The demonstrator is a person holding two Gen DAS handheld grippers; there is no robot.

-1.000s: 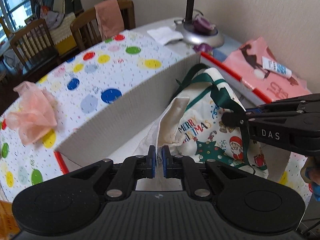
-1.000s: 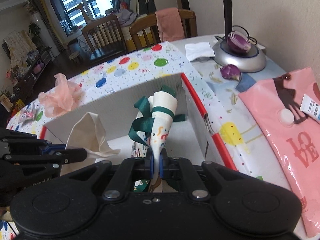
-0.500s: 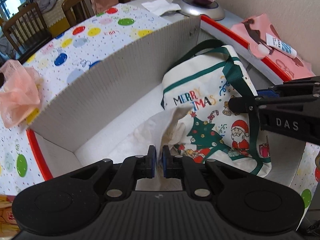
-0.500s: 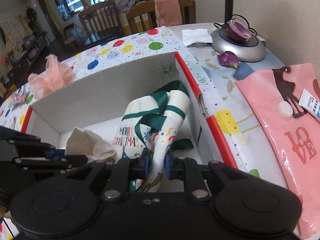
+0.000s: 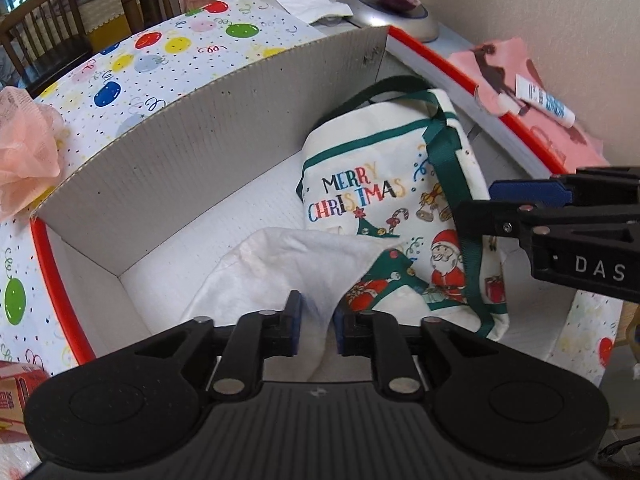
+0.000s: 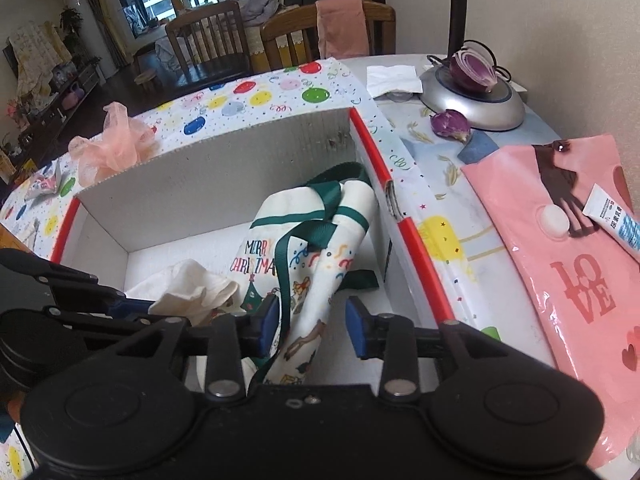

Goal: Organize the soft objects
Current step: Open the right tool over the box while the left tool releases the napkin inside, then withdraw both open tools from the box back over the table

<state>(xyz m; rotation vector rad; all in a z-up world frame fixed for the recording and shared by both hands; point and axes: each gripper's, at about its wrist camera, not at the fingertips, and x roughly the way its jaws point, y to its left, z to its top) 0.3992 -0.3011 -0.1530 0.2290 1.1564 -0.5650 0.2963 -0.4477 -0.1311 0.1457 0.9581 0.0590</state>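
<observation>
A cardboard box [image 5: 200, 152] with a white inside and a balloon-print flap holds a "Merry Christmas" tote bag [image 5: 380, 200] with green straps. A white cloth [image 5: 288, 264] lies on the box floor, overlapping the bag's lower edge. My left gripper [image 5: 317, 326] is opening, and a fold of the cloth still runs loosely between its blue pads. My right gripper [image 6: 312, 330] is also opening. The bag's [image 6: 320, 240] lower end hangs between its jaws, with a clear gap at the right pad. The white cloth [image 6: 188, 288] bunches at the left.
A pink mesh puff [image 6: 108, 148] rests on the box's balloon-print flap. Right of the box lie a pink "LOVE" pouch [image 6: 560, 260] and a white tube [image 6: 616, 220]. Behind stand a lamp base with a purple onion [image 6: 472, 92], a white napkin [image 6: 392, 78] and wooden chairs [image 6: 208, 40].
Both grippers, shut on the cloth and the bag a second ago, have parted their jaws. Bag and cloth have sunk into the box and now lie on its floor.
</observation>
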